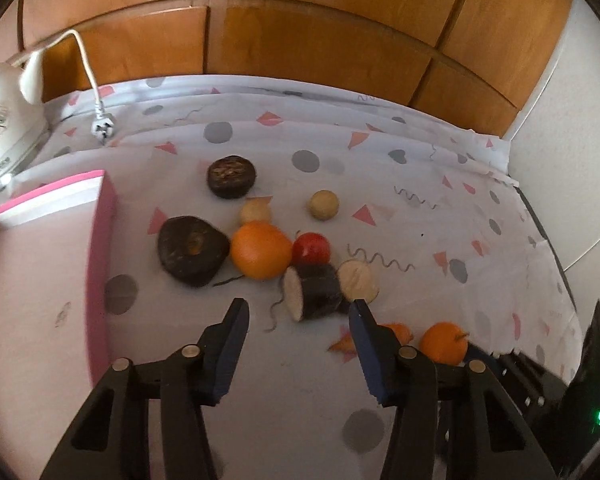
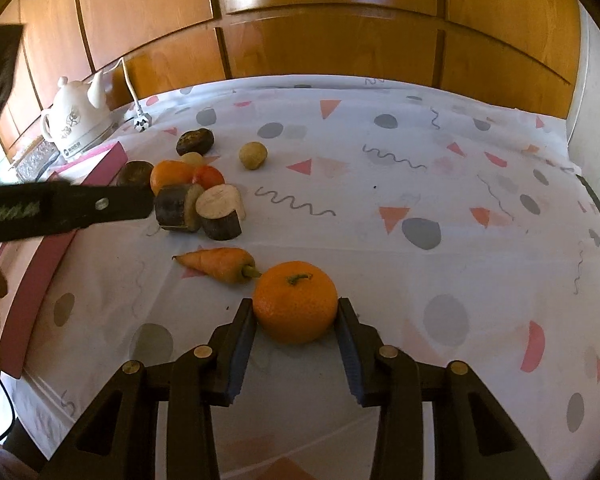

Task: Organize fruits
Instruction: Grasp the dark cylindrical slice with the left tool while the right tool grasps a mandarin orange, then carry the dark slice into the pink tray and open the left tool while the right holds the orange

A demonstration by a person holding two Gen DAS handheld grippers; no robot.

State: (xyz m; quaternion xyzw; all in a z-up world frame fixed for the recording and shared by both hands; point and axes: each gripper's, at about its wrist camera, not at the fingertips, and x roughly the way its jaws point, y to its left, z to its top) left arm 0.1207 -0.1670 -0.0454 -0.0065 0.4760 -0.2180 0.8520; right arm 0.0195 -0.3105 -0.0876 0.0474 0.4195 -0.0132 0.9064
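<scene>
My right hand-held gripper is grasping the mandarin, a pad against each flank, the fruit sitting on the patterned cloth of the counter. To do this step well, I judge I should keep the squeeze gentle, since the peel looks soft, and lift straight up before swinging toward the pink box at the left, clearing the carrot that lies just beside the mandarin. My left hand-held gripper is released, with nothing between its jaws; it points at the pile, where a dark cut root piece lies just ahead of its tips, with an orange and a red fruit touching beyond it. I would centre the jaws over one piece before clenching, so the neighbours do not roll.
</scene>
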